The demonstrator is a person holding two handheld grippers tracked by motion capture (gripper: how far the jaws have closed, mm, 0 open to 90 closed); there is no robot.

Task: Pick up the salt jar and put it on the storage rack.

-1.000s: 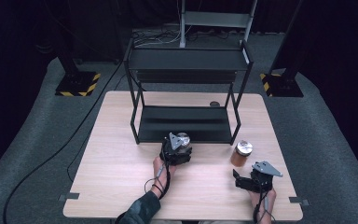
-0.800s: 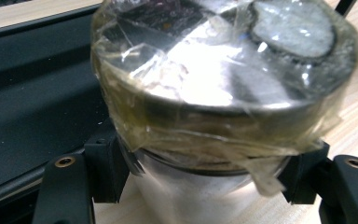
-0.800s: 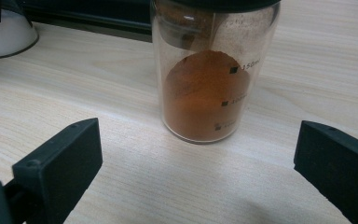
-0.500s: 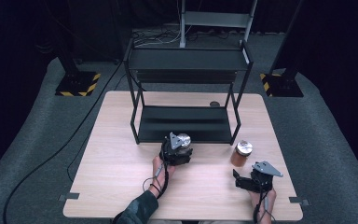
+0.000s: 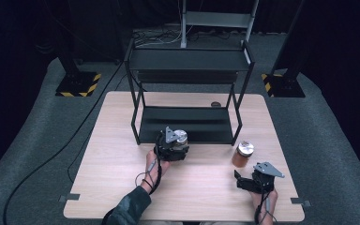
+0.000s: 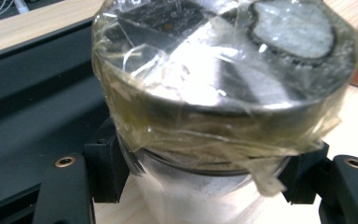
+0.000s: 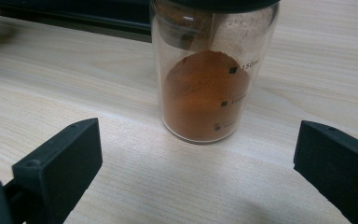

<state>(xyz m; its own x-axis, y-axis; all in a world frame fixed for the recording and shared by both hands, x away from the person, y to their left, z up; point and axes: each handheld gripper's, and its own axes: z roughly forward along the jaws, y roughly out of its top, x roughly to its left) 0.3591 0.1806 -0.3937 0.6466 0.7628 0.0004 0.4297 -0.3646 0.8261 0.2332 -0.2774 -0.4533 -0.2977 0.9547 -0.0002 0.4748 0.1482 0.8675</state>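
While my left gripper (image 5: 174, 146) has its jaws clamped on the glass body of the taped jar (image 6: 223, 84), just under the lid, I note the grip sits low enough to leave the tape-wrapped lid clear. That jar holds a white powder and appears lifted off the table (image 5: 122, 187), directly in front of the rack (image 5: 187, 122), at the near edge of its lower shelf. I judge it is being carried toward that shelf, hence the side-on hold with the jar upright.

My right gripper (image 5: 244, 182) rests near the table's front right corner, its jaws spread wide with nothing between them. They point at the brown jar (image 7: 212, 79), which stands upright on the table ahead of them, apart from both pads and beside the rack's right front leg. I read this as a waiting posture, lined up for a later pick. That jar is about half full of brown powder, so an upright hold would suit it.
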